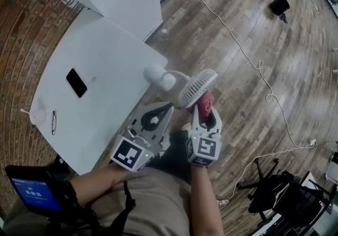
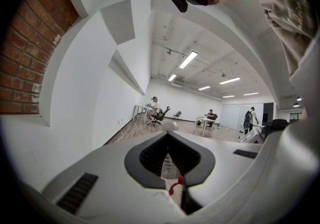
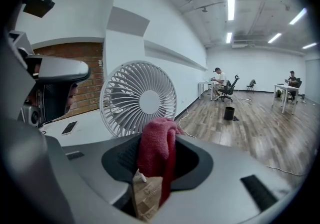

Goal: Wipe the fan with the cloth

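Phone point(image 1: 77, 82) on white table point(image 1: 105, 55), far left. Next, left gripper point(image 1: 168, 107): jaws pressed fully together, tips just beside lower rim of fan point(image 1: 197, 88); impossible to tell whether pinching anything. Fan at table's corner, head tilted, face toward cloth point(image 1: 206, 104). Then right gripper point(image 1: 206, 116): clamped on red cloth, bunched upright between jaws, just beside fan's face. Cable point(image 1: 248, 55) trailing over wooden floor point(image 1: 296, 71), far right.

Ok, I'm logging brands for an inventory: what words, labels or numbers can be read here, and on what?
Nothing here can be read.
Blue-lit screen by the person's left arm: pale lines, too small to read.
Brown cardboard tag on the red knitted cloth: faint print, too blurred.
Black-and-white square markers on the gripper cubes: patterns, not text.
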### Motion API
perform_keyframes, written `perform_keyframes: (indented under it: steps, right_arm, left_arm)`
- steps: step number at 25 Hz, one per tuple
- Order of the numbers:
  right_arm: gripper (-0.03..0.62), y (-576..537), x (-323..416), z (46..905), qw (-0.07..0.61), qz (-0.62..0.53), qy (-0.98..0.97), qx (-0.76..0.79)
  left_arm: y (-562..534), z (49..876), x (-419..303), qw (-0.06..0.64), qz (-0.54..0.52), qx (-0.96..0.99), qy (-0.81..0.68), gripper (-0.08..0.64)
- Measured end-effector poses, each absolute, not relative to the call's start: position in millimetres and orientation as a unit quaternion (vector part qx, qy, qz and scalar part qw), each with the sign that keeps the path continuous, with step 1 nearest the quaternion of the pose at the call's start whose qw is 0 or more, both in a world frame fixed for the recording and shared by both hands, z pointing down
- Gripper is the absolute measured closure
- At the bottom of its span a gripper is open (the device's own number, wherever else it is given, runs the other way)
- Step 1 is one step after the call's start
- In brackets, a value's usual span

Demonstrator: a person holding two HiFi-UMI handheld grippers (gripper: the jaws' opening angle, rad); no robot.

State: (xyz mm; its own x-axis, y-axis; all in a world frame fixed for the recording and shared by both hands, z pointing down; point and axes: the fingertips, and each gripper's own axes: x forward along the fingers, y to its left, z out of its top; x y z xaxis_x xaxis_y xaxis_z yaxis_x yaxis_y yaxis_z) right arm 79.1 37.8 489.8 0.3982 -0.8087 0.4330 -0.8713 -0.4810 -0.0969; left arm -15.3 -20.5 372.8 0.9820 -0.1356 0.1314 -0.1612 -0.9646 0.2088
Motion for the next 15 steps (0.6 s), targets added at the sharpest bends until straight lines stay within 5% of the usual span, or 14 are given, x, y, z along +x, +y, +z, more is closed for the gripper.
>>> perform_keyframes:
  steps: [15]
  right_arm:
    - [0.423, 41, 60, 463, 0.039, 0.188, -0.501, 0.844]
  left_arm:
    - [-15, 380, -28, 0.119, 0.062, 0.99, -0.048, 0.558]
